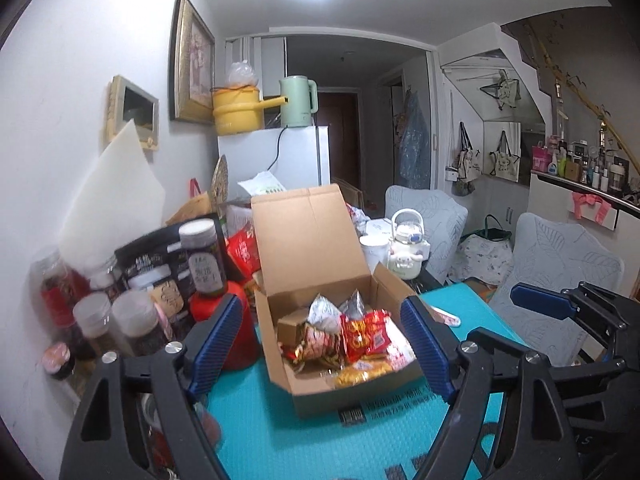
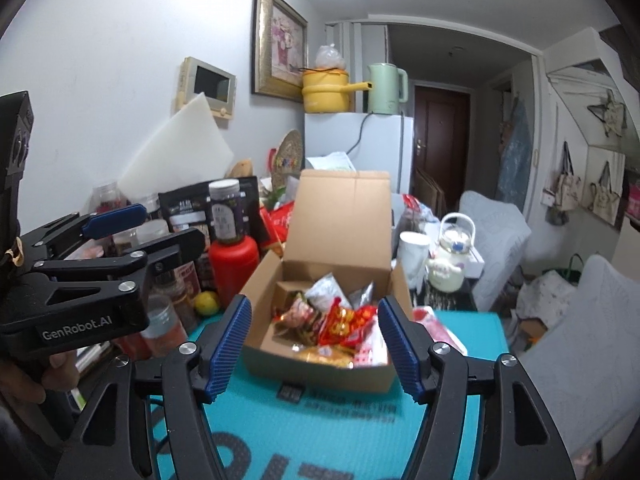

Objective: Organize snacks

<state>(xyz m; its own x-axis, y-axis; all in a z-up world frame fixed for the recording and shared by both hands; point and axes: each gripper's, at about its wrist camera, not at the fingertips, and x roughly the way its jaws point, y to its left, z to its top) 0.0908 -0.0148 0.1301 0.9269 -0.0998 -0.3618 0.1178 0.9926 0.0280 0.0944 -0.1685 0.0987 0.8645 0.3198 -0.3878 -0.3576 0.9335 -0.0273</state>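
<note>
snacks in box | jars left | kettle right-behind

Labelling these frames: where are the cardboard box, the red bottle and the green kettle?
cardboard box (image 1: pixel 308 236): left wrist view, inside of raised lid.
red bottle (image 2: pixel 234 264): right wrist view, body.
green kettle (image 2: pixel 386 88): right wrist view, body.

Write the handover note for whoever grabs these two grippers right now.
Left gripper: open, nothing between its fingers.
Right gripper: open, empty as well.
Cardboard box: on the teal mat, lid flap standing up, straight ahead of both grippers.
Snack packets: piled loose inside the box, red and silver wrappers mixed.
Done: the snacks in view sit in the box.
Left: probably tidy the pile and close the lid; a small packet lies on the mat right of the box.
</note>
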